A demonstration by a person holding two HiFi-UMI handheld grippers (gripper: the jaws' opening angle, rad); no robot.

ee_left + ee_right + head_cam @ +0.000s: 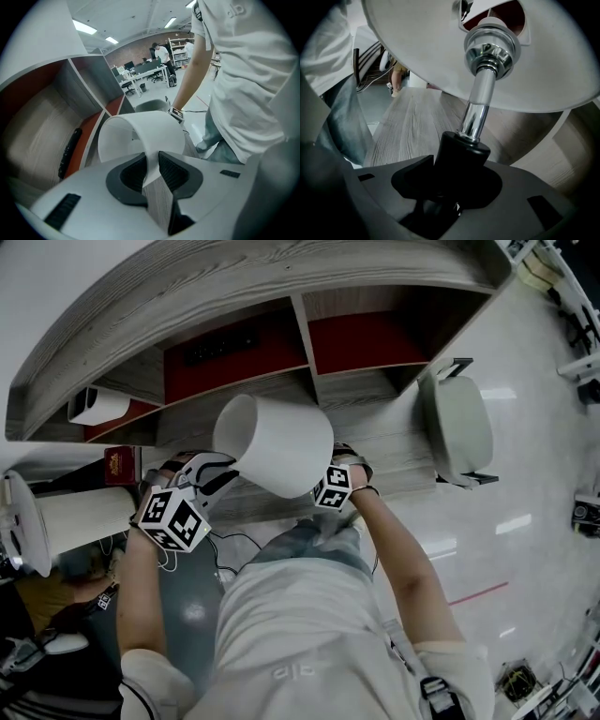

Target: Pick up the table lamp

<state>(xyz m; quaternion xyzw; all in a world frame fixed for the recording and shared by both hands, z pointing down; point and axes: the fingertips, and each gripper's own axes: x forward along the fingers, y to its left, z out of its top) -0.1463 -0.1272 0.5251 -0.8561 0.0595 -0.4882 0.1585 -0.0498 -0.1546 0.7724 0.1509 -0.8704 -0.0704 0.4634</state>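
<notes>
The table lamp has a white drum shade (275,444), a chrome stem (477,110) and a black collar (461,152). It tilts above the wooden desk (398,442), in front of the person's chest. My left gripper (214,471) is shut on the shade's rim (140,136); in the left gripper view the thin white wall is pinched between the ribbed pads (172,174) of that gripper (152,171). My right gripper (337,479) sits under the shade. In the right gripper view that gripper (450,183) is shut on the black collar. The lamp's foot is hidden.
A curved wooden shelf with red back panels (234,348) stands behind the desk, and a black bar (68,152) lies in one bay. A grey chair (457,427) is at the right. A second white lamp (75,519) lies at the left, beside a red box (122,465).
</notes>
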